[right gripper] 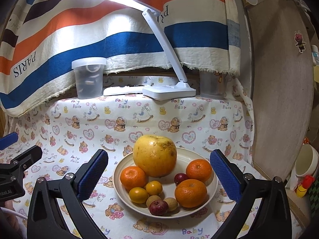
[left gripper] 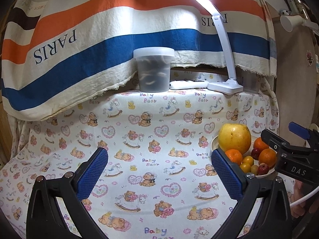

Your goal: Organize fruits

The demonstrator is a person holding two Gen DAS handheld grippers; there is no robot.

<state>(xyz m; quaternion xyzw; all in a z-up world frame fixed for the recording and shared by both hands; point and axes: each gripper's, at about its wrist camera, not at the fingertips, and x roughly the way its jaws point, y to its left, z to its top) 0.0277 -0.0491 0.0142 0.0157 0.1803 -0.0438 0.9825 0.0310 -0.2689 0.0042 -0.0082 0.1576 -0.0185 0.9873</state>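
A cream plate [right gripper: 205,199] of fruit is seen low in the centre of the right wrist view, set on a table covered by a bear-printed cloth [right gripper: 83,123]. At the back of the plate a large yellow pomelo-like fruit [right gripper: 154,155], marked with brown blemishes near its top, is stood. Three oranges are arranged around it: one at the left [right gripper: 133,177], one at the right rear [right gripper: 198,169] and one at the right front [right gripper: 190,193]. Two small yellow-orange fruits [right gripper: 146,191] are laid between them, two tan round fruits [right gripper: 171,203] are placed at the front rim, and two dark red fruits [right gripper: 158,207] are seen, one at the front and one near the middle.

The right gripper [right gripper: 159,176] is held wide apart with nothing between its blue pads [right gripper: 93,174]; the plate is framed between them, without contact being visible. In the left wrist view the left gripper [left gripper: 159,174] is likewise spread and empty above bare cloth, and the plate is seen at the right edge of the frame, just behind its right pad.

A lidded clear container [right gripper: 88,77] and a lit white desk lamp [right gripper: 169,91] are stood at the back of the table, below a striped cloth [right gripper: 119,39].
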